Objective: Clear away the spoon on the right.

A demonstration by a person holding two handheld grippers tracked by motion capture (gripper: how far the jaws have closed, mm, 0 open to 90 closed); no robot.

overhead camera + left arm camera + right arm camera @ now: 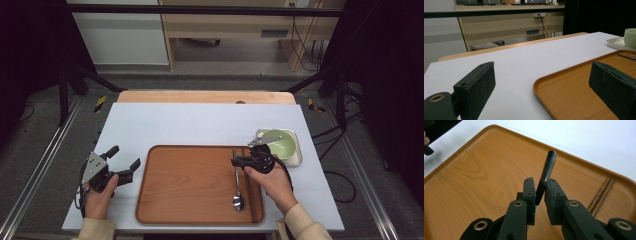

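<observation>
Spoon (237,186): on tray (190,187), handle clamped between right gripper (540,192) jaws, bowl end behind them.
Chopsticks (602,194): already on tray, just beside those jaws.
Left gripper (120,162): jaws wide apart, empty, tray edge between them.
Left to do: apparently release; bowl (279,141) off tray.

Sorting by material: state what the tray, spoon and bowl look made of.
Tray: apparently wood or wood-look laminate, with visible grain and a satin sheen. Spoon: likely polished metal, with a shiny bowl and dark handle. Bowl: pale green, smooth, perhaps ceramic or melamine.
</observation>
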